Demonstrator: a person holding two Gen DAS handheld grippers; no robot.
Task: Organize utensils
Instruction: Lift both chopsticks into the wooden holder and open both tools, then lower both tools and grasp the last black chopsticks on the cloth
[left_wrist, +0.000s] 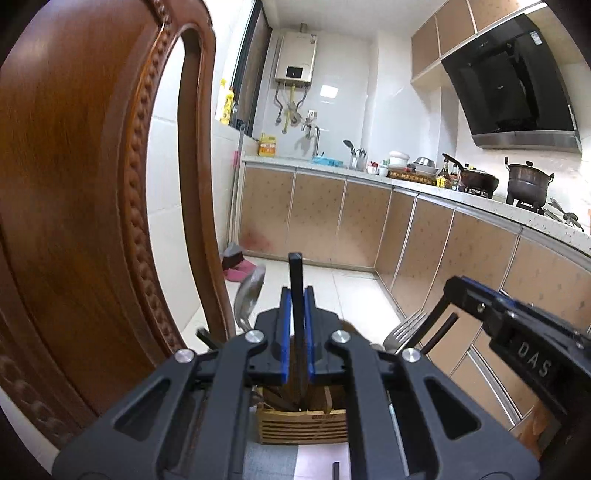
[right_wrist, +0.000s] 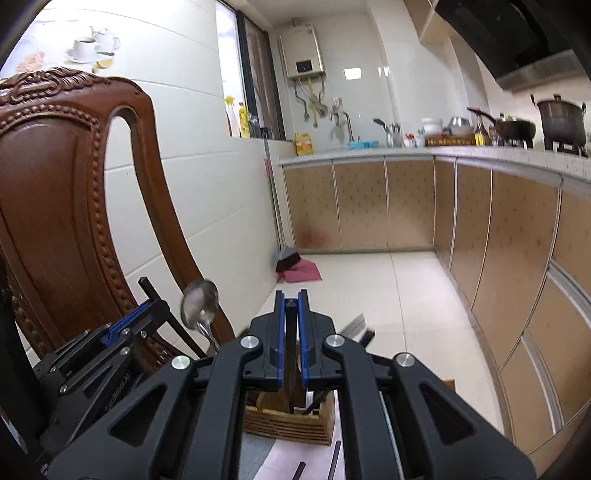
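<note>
My left gripper (left_wrist: 295, 291) is shut on a black chopstick (left_wrist: 295, 269) that stands upright between its blue pads. It hovers just above a slatted wooden utensil holder (left_wrist: 303, 424). A metal spoon (left_wrist: 249, 295) and a fork (left_wrist: 404, 326) stick up out of that holder. In the right wrist view my right gripper (right_wrist: 291, 295) is shut on another black chopstick (right_wrist: 291, 321), over the same holder (right_wrist: 288, 424). The spoon (right_wrist: 199, 302) rises between the two grippers. Each gripper shows in the other's view: the right gripper (left_wrist: 452, 286) to the right, the left gripper (right_wrist: 147, 306) to the left.
A carved wooden chair back (left_wrist: 74, 184) (right_wrist: 55, 184) stands close on the left. Loose black chopsticks (right_wrist: 334, 458) lie on the mat in front of the holder. Kitchen cabinets (right_wrist: 406, 203) and a counter with pots run along the right; a broom (right_wrist: 286, 260) leans in the far corner.
</note>
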